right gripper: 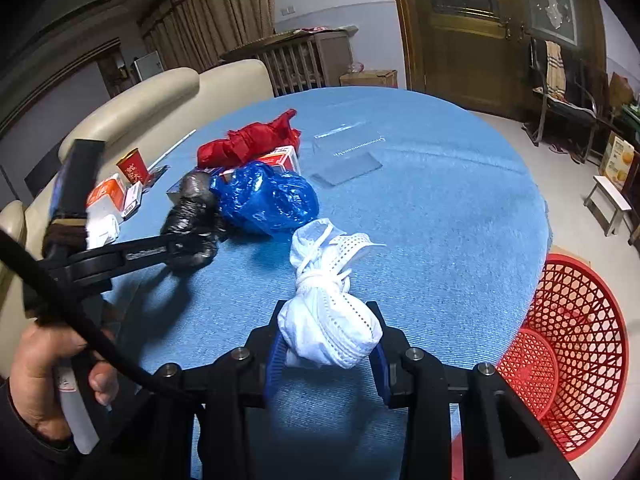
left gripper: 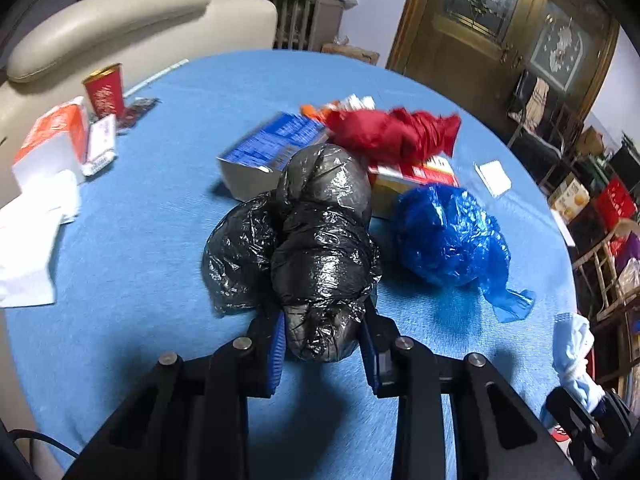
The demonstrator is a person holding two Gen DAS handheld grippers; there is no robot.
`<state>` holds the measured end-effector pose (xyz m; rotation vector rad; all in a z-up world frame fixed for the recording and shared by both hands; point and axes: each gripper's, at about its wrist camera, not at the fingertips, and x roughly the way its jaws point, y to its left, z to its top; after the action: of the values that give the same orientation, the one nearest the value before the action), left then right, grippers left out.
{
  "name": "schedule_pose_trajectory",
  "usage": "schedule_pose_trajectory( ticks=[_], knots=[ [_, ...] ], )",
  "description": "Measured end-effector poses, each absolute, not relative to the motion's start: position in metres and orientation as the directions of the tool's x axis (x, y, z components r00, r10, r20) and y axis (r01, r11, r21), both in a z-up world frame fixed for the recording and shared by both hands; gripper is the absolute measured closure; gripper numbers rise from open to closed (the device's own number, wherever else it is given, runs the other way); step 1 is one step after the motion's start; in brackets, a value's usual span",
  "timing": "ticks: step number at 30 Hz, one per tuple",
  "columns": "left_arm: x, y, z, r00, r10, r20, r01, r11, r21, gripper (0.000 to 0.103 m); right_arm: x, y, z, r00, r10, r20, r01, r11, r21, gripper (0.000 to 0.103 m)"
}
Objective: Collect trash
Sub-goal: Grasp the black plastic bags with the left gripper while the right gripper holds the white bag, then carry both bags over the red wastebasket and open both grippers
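My left gripper [left gripper: 324, 340] is shut on a knotted black trash bag [left gripper: 320, 236] that rests on the blue table; it also shows in the right wrist view [right gripper: 192, 224]. My right gripper [right gripper: 326, 344] is shut on a tied white bag [right gripper: 328, 320], held near the table's front right edge; the bag shows in the left wrist view [left gripper: 576, 356]. A blue bag [left gripper: 448, 236] and a red bag [left gripper: 392, 132] lie beside the black one, on flat boxes [left gripper: 272, 152]. A red mesh basket [right gripper: 572, 356] stands on the floor to the right of the table.
The round table has a blue cloth [right gripper: 420, 208]. A red cup [left gripper: 105, 90], cartons [left gripper: 56, 140] and white papers [left gripper: 28, 236] lie at the left. A clear plastic sheet [right gripper: 348, 168] lies mid-table. A beige sofa [left gripper: 120, 28] stands behind; chairs and boxes line the right wall.
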<state>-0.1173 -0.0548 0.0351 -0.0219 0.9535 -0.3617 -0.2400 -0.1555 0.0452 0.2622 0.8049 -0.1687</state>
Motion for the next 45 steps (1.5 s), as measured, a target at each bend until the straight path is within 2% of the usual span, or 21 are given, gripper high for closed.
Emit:
schedule_pose_trajectory(
  ticks=[8,29,45],
  knots=[
    [-0.142,-0.04,0.064,0.593,-0.331,-0.734,0.294,0.938,-0.185,0.07,-0.243,-0.147,0.051,0.694,-0.048,-0.718,0.229,0.961,0.157,0.064],
    [-0.164,-0.082,0.09,0.583,-0.392,-0.712,0.421,0.895,-0.149,0.07,-0.265,-0.177,0.058,0.705,-0.108,-0.701,0.318,0.932,0.176,0.064],
    [-0.205,-0.155,0.103,0.499,-0.511,-0.699,0.623,0.773,-0.121,0.07,-0.311,-0.247,0.057,0.684,-0.239,-0.689,0.495,0.846,0.199,0.064]
  ],
)
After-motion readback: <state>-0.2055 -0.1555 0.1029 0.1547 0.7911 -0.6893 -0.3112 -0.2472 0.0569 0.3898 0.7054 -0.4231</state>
